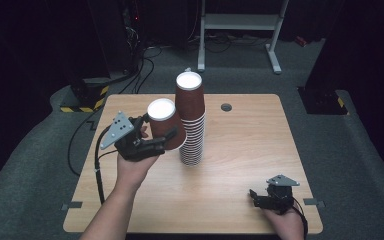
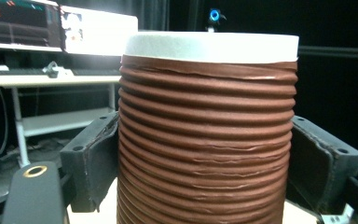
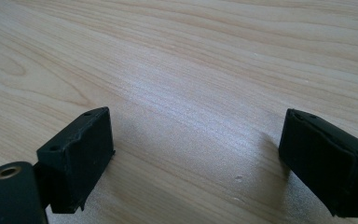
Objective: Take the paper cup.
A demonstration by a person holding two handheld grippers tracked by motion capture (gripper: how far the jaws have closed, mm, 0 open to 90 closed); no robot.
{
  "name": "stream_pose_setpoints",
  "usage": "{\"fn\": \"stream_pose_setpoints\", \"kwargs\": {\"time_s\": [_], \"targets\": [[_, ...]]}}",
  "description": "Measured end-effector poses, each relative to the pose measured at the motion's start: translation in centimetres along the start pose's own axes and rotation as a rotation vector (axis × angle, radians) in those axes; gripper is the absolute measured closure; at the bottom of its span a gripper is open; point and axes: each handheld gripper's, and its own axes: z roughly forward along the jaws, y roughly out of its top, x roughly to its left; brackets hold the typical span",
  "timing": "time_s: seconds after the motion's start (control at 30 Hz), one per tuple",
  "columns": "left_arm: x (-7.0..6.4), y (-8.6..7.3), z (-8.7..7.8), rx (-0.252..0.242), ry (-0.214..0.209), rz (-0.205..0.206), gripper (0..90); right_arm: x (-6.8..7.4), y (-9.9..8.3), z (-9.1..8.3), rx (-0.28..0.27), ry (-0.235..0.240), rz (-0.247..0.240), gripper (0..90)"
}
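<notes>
A brown paper cup (image 1: 164, 122), upside down with its white base uppermost, is clamped between the jaws of the left gripper (image 1: 147, 145), held off the table (image 1: 240, 180) and tilted slightly. In the left gripper view the ribbed brown wall (image 2: 207, 140) sits squarely between the two black pads, each pressed against a side, so the grip appears firm across the cup's width. It is held at mid-height, presumably so the rim below stays free to slide over another cup.

Just beyond the held cup, on the side away from the hand, a tall stack of inverted cups (image 1: 192, 122) stands on the table, its top higher than the gripped cup. Whether the cup is being added to the stack or taken from it cannot be told. The stack is close enough to be knocked by a sideways swing.

The right gripper (image 1: 271, 198) rests low near the table's near edge, well apart from the cups. Its jaws are spread wide over bare wood (image 3: 182, 88), with nothing between them
</notes>
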Motion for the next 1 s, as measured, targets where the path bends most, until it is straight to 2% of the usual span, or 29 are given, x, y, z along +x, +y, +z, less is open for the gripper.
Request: {"fn": "stream_pose_setpoints", "kwargs": {"time_s": [0.47,0.6,0.73,0.83,1.0], "targets": [[-1.6,-5.5,1.6,0.113,-0.096,-0.062,18.5,-0.1,0.0,-0.1,-0.011,0.014,0.004,12.5],[-2.1,-6.7,2.3,0.130,-0.106,-0.065,18.5,0.0,-0.1,-0.2,-0.020,0.019,-0.001,13.9],[-2.6,-8.1,3.2,0.169,-0.118,-0.073,18.5,0.1,-0.3,-0.5,-0.046,0.014,-0.009,14.4],[-2.9,-8.9,3.8,0.184,-0.128,-0.077,18.4,0.3,-0.3,-0.7,-0.063,0.010,-0.030,15.6],[-3.6,-10.2,5.0,0.211,-0.146,-0.092,18.4,0.5,-0.3,-0.7,-0.074,0.010,-0.026,17.3]]}}
